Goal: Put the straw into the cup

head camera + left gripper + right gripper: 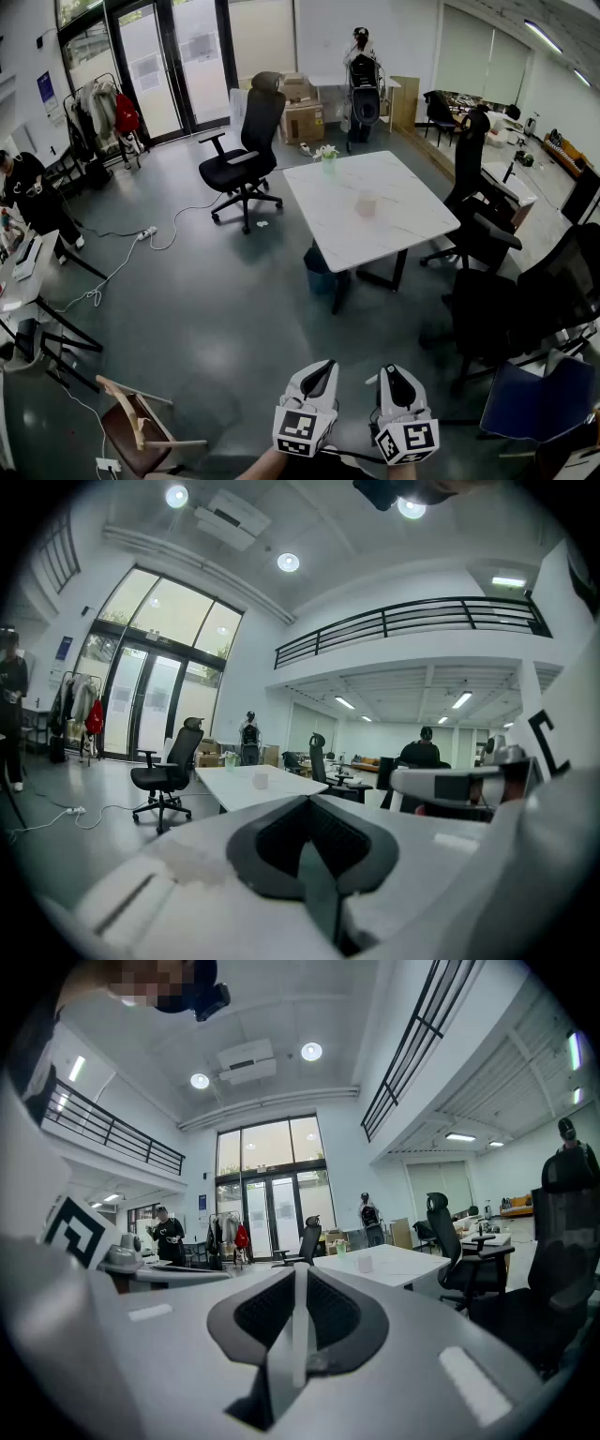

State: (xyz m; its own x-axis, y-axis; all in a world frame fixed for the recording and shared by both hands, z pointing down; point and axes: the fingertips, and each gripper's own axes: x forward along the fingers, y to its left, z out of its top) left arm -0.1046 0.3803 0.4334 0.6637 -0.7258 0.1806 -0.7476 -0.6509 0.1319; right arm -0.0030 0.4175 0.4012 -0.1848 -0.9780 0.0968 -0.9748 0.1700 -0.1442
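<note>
Left tongs [324, 366]: closed together, empty. Right tongs [388, 370]: pinched on a thin white plastic straw [298, 1335], upright. Pale translucent cup [367, 203] stands on the white rectangular surface [412, 217], well apart.

1. A grey, glossy floor [216, 319] spreads wide, with white cables [122, 262] trailing across it.
2. A white table [394, 225] stands mid-room, with a black office chair [246, 150] near its far-left corner and more black chairs [478, 216] along its right.
3. Tall glass doors [159, 66] fill the far wall, with a clothes rack [98, 117] to their left and cardboard boxes [302, 117] to their right.
4. Round ceiling lights [288, 562] glow above a railed balcony [403, 621].
5. A wooden chair [141, 427] sits close by on the left.
</note>
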